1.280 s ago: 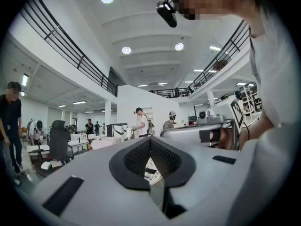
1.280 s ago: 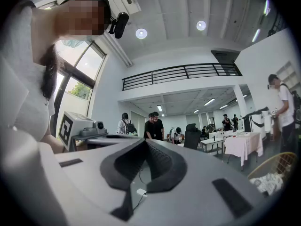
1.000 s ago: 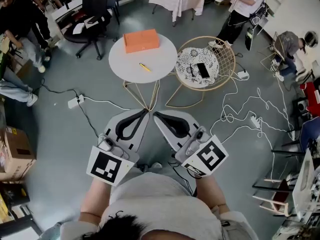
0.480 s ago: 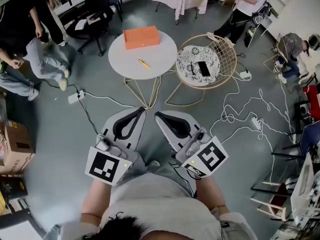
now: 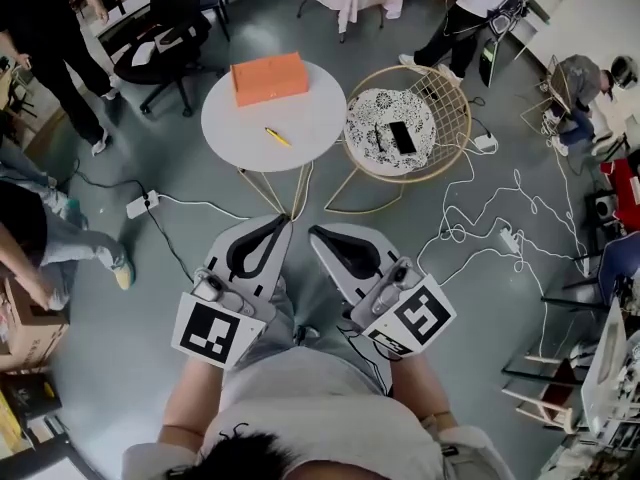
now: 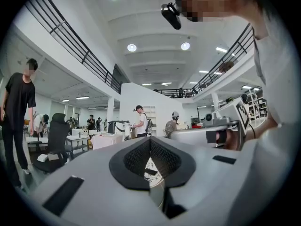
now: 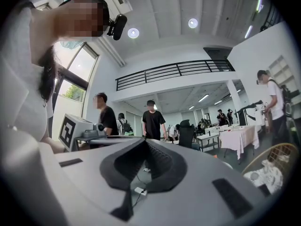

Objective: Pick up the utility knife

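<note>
I count one yellow utility knife (image 5: 277, 136) and one orange box (image 5: 268, 77), both on one round white counter (image 5: 312, 118). I hold two claws low, close to the body, side by side, with the tips pointing toward the counter. The left claw (image 5: 281, 223) has its jaws together with nothing between them, and the right claw (image 5: 317, 234) is the same. The knife lies well apart from both claws, ahead of the left one.

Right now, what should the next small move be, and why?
Probably step toward the white table: the yellow utility knife lies there, well ahead of the left gripper and right gripper, both with jaws shut and empty.
</note>
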